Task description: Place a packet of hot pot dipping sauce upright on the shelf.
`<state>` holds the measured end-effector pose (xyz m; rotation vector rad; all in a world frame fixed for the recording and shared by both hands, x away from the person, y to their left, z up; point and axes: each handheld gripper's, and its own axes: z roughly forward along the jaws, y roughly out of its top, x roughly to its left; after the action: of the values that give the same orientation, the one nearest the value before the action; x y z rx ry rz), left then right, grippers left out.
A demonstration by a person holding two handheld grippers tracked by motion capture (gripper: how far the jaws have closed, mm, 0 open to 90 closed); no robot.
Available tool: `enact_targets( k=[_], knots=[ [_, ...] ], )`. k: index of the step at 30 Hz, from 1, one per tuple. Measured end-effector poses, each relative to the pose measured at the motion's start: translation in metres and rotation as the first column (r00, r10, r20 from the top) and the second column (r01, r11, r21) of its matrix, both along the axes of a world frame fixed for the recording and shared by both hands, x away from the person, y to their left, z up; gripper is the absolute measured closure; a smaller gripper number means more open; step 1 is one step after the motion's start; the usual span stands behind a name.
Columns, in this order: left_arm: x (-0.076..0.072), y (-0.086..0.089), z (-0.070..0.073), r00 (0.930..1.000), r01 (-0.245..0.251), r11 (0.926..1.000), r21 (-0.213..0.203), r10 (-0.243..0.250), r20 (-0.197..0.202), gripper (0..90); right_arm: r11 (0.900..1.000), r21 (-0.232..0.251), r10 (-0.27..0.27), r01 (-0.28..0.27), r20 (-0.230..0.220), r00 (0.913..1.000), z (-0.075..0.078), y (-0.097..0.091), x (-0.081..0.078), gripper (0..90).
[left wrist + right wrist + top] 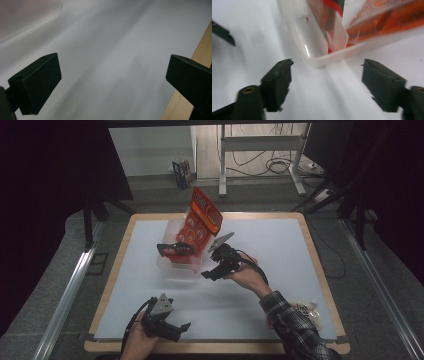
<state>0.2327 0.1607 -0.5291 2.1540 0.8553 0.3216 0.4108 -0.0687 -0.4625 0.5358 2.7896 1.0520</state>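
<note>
A clear plastic container (176,265) stands at the table's middle with orange and red snack bags (196,232) in it; one red bag (206,210) leans up over its far right rim. My right gripper (212,271) is just to the right of the container, its jaws open and empty. In the right gripper view (327,82) the container's corner (318,58) lies right ahead of the fingertips, apart from them, with the orange bags (384,22) behind it. My left gripper (179,330) rests near the front edge, open over bare white surface (112,82).
The white table top (280,245) has a wooden border (320,270); in the left gripper view that border (197,50) runs beside one jaw. A pale packet (306,310) lies at the front right by the sleeve. A dark piece (174,249) juts from the container's front.
</note>
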Motion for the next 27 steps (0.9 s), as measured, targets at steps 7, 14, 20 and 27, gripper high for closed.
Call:
enact_targets(
  k=[7, 14, 20, 27],
  knots=[
    [0.0, -0.001, -0.001, 1.0, 0.004, 1.0, 0.009, -0.004, 0.0, 0.1, 0.999, 0.023, -0.038, 0.038, -0.006, 0.9993, -0.007, -0.03, -0.02, 9.3],
    [0.0, -0.002, -0.001, 1.0, 0.008, 0.9999, 0.013, -0.008, -0.001, 0.2, 0.9966, 0.016, -0.081, 0.08, 0.008, 0.9967, -0.015, -0.055, -0.04, 7.9],
    [0.0, -0.002, -0.001, 1.0, 0.007, 0.9999, 0.014, -0.007, -0.002, 0.2, 0.9938, 0.022, -0.108, 0.109, -0.033, 0.9936, -0.021, -0.073, -0.053, 5.6],
    [0.0, -0.002, -0.001, 1.0, 0.009, 0.9999, 0.013, -0.009, -0.001, 0.2, 0.9841, -0.02, -0.177, 0.176, -0.052, 0.9829, -0.026, -0.088, -0.065, 13.3]
  ],
)
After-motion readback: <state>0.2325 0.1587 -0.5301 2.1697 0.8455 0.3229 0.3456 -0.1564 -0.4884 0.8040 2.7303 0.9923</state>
